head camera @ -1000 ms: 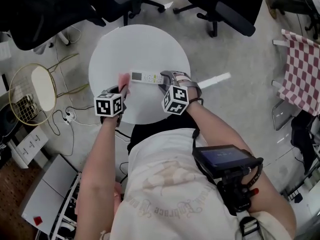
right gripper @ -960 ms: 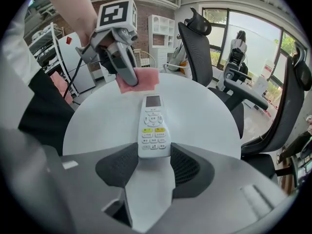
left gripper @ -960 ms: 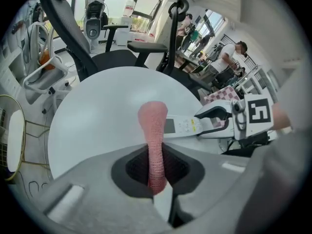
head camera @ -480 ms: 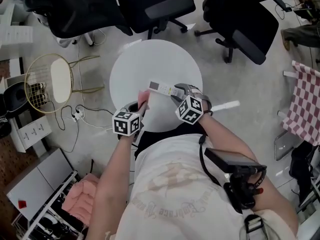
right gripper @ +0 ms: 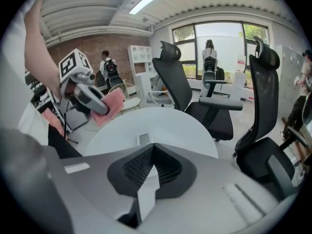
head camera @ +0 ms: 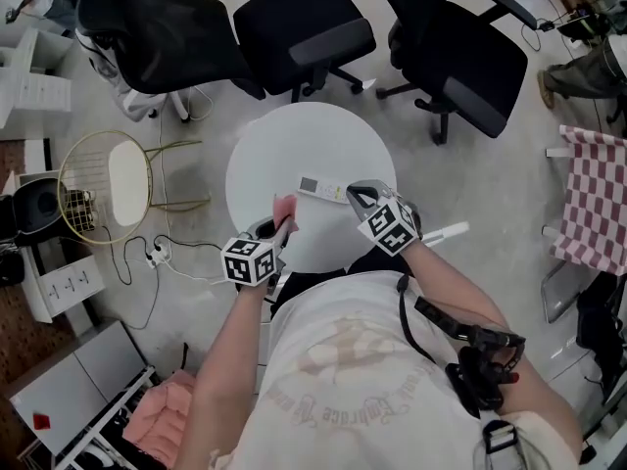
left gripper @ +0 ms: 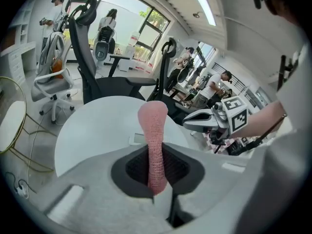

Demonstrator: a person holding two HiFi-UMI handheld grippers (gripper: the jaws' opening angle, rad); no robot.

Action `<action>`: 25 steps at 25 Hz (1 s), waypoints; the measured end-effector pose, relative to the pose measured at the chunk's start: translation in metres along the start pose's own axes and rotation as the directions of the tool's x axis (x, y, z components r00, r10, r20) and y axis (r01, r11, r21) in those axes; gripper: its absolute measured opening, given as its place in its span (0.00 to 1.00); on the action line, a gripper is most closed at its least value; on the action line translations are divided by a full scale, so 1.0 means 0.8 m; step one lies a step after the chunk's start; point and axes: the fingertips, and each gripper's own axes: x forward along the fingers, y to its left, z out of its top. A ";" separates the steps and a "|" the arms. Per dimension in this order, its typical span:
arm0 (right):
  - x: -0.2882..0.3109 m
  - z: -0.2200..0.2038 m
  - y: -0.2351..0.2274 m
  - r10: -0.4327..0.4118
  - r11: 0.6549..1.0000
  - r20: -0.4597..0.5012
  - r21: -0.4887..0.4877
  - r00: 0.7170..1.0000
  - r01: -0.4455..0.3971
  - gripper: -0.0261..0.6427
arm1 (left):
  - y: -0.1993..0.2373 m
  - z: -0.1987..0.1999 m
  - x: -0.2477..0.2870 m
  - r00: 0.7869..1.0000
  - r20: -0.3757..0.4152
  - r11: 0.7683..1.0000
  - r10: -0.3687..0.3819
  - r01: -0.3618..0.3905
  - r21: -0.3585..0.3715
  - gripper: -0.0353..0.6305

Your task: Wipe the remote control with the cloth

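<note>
A white remote control (head camera: 321,189) lies near the middle of the round white table (head camera: 284,135). In the right gripper view the remote (right gripper: 144,139) shows just past my right gripper (right gripper: 153,152). That gripper (head camera: 351,193) has just closed and stands shut, with nothing visible between its pads. I cannot tell whether its tips touch the remote. My left gripper (head camera: 281,223) is shut on a pink cloth (head camera: 285,207), which stands up from the jaws (left gripper: 153,130). The cloth hangs just short of the remote's left end and hides most of the remote in the left gripper view.
Two black office chairs (head camera: 304,27) (head camera: 460,57) stand beyond the table. A gold wire stool (head camera: 108,184) and a cable with a plug strip (head camera: 157,255) are on the floor to the left. A red checked cloth (head camera: 593,204) hangs at the right.
Both grippers have lifted and drawn back a little toward me. The cloth, which was against the remote's left end, now sits just off it. The head view has shifted.
</note>
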 end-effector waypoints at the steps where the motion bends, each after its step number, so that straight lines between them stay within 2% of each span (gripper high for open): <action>1: -0.009 0.002 -0.001 -0.008 0.999 0.022 0.043 1.000 0.007 0.05 | -0.004 0.003 -0.001 1.000 0.014 1.000 -0.011 0.011 0.015 0.09; 4: -0.041 0.010 -0.002 -0.060 0.990 0.080 0.135 0.995 0.049 0.05 | -0.015 0.011 -0.012 0.998 0.052 0.997 -0.044 0.040 0.069 0.09; 10: -0.095 0.044 0.024 -0.126 0.985 0.149 0.134 0.981 0.106 0.05 | -0.026 0.029 -0.051 0.983 0.149 0.985 -0.111 0.089 0.148 0.09; 15: -0.115 0.064 0.041 -0.175 0.975 0.199 0.172 0.964 0.141 0.05 | -0.026 0.032 -0.069 0.969 0.201 0.978 -0.142 0.106 0.180 0.10; 25: -0.137 0.097 0.075 -0.223 0.959 0.271 0.234 0.937 0.160 0.05 | -0.034 0.044 -0.116 0.937 0.295 0.966 -0.185 0.118 0.230 0.10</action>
